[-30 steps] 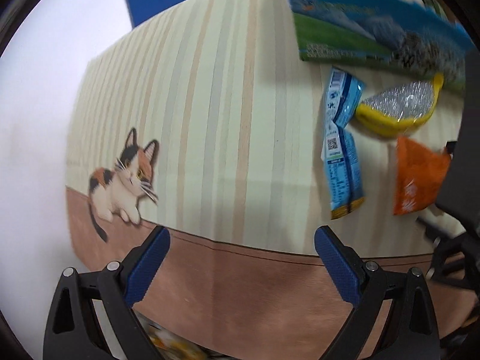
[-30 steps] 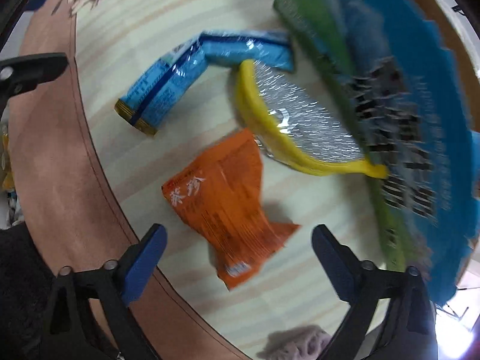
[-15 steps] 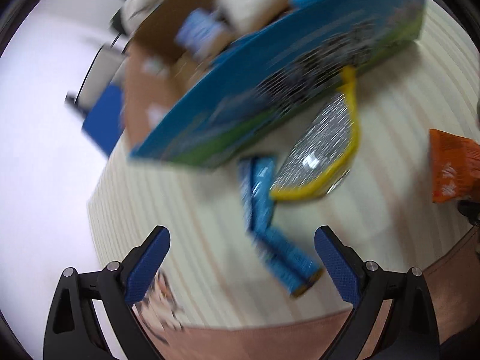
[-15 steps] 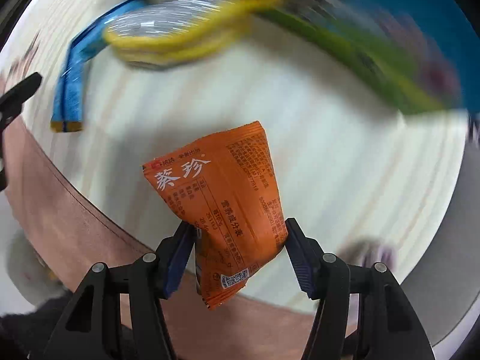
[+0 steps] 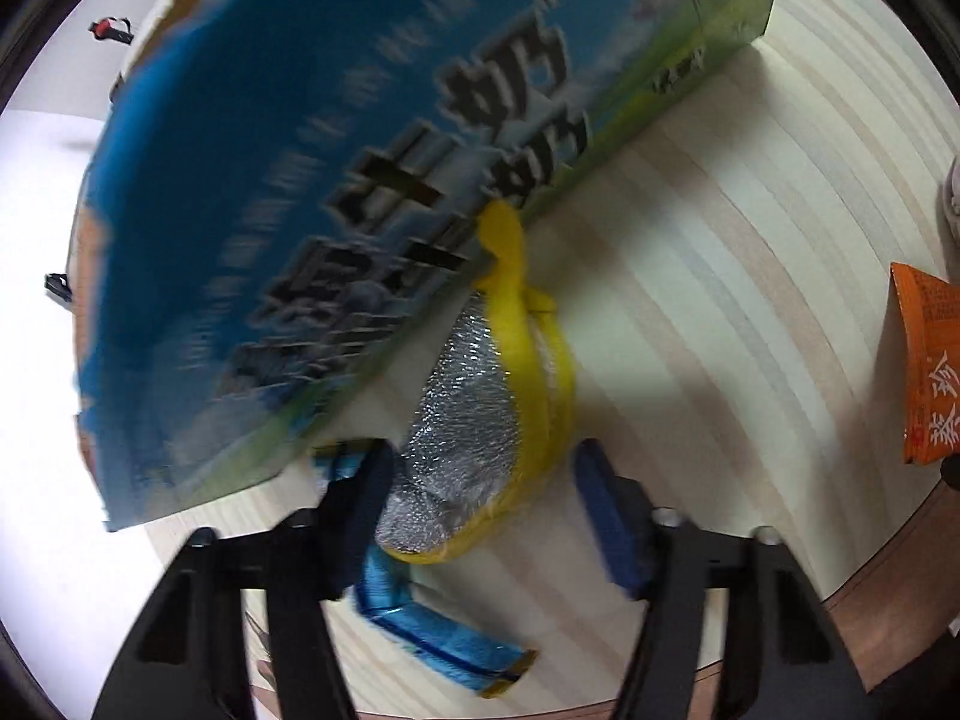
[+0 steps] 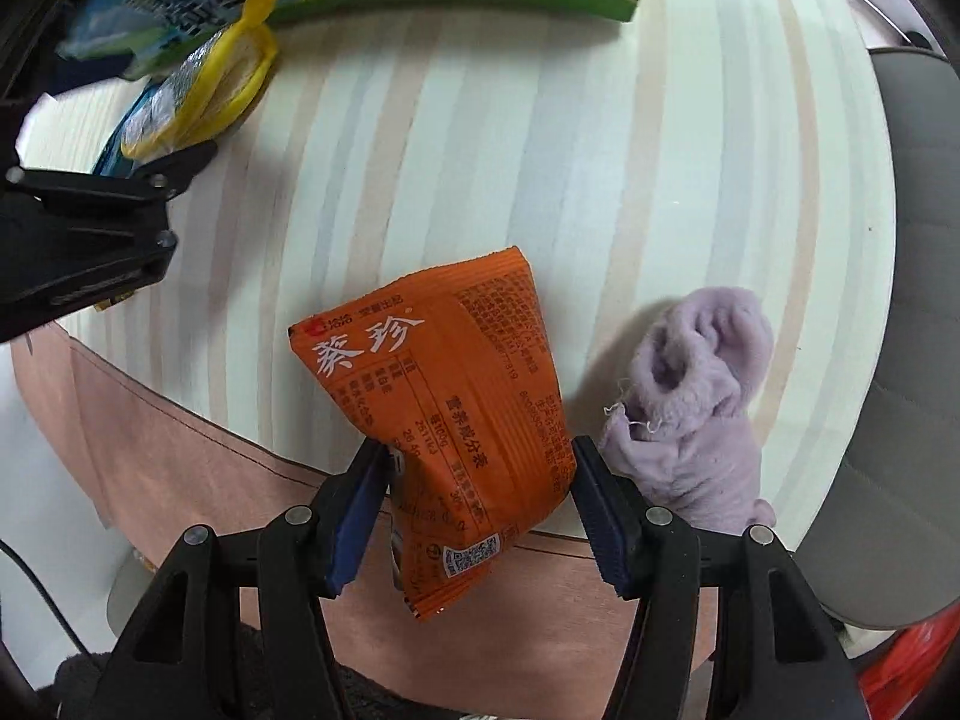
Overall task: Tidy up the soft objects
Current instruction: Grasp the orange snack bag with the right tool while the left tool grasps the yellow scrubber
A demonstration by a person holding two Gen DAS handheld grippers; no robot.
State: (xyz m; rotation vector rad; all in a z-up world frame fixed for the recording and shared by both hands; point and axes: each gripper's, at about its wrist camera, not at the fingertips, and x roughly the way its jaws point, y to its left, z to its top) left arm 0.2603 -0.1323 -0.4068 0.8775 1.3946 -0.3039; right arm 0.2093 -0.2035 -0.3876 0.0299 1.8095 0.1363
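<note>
While the right gripper (image 6: 477,495) is pinching the orange packet (image 6: 447,414) by its lower half, both fingers (image 6: 354,525) pressing into the sides, the packet is hanging clear above the tabletop (image 6: 540,150) near the front edge. Purple sock (image 6: 699,408) is lying just beside it on the right, untouched

Left gripper (image 5: 483,510) is sitting with fingers (image 5: 609,525) spread around the near end of the yellow-rimmed foil pouch (image 5: 480,414). Left finger looks to be touching the foil; right one is apart from it. Not gripping yet. Pouch is lying on the tabletop with its far tip against the blue carton (image 5: 336,210). Blue sachet (image 5: 438,642) is lying partly under the pouch and under the left finger

Risks, judging from this:
- left finger is overlapping the sachet, so closing could be grabbing both or dragging the sachet along
- foil is slick and puffy; a pinch at the very end could be slipping off on the lift
- pouch tip is wedged at the carton, so pulling could be nudging the carton
- orange packet is held low and crumpling, so a fast swing could be letting it twist out
- both grippers are working close together near the front edge, collision risk
</note>
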